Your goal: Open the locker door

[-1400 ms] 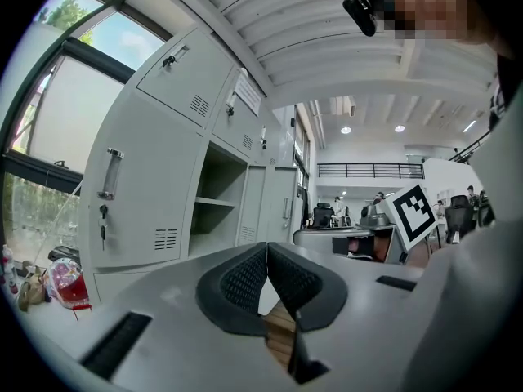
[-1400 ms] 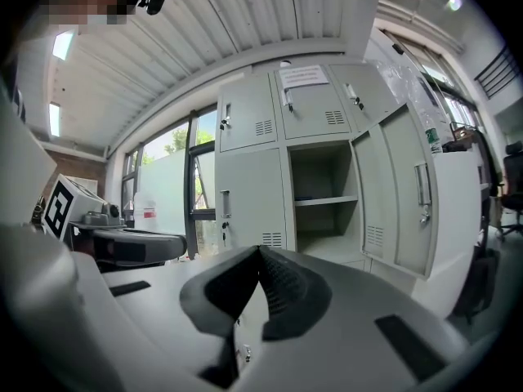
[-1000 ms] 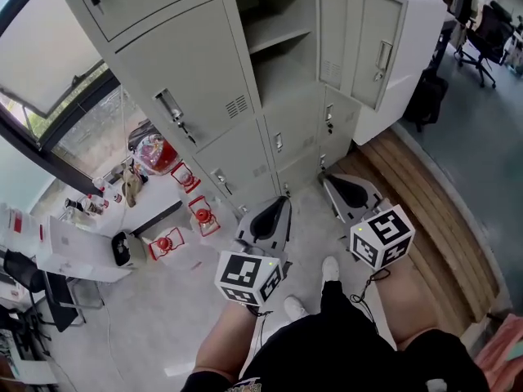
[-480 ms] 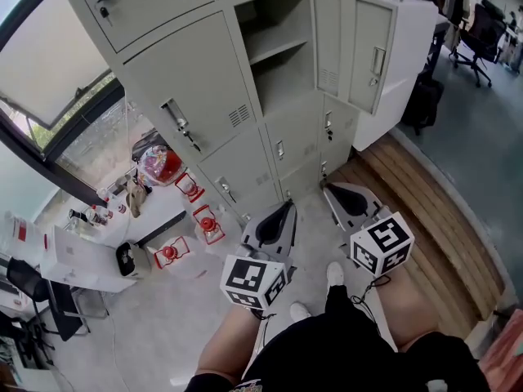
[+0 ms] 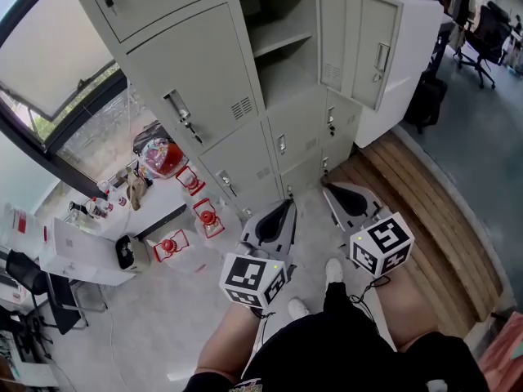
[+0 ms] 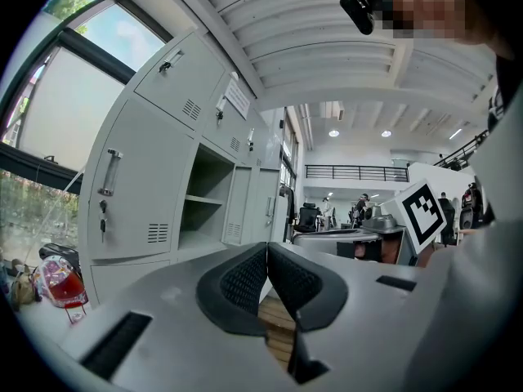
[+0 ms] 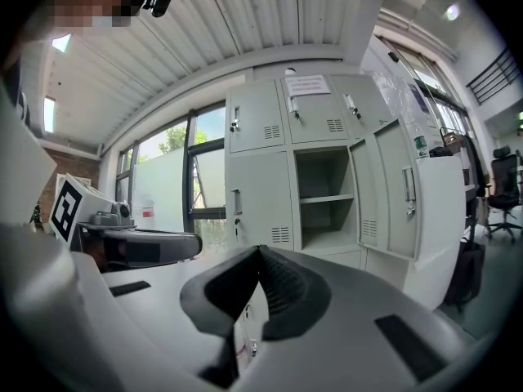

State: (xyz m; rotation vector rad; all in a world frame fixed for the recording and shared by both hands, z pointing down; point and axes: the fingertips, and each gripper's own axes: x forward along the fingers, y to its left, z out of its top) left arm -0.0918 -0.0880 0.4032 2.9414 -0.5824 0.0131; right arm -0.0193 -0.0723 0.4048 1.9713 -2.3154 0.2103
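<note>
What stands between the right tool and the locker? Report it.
Nothing visible stands between the shut right tool and the locker; only bare floor shows there. One compartment stands open.

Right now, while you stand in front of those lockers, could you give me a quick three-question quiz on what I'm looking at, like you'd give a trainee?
1. True or false: the left gripper is clamped on a locker handle.
2. What shows inside the open locker compartment? A) a red bag B) only a shelf C) stacked boxes
3. Fill in: the right gripper has its jaws ___.
Key: 1 false, its jaws are shut on nothing; 2 B; 3 shut.
</note>
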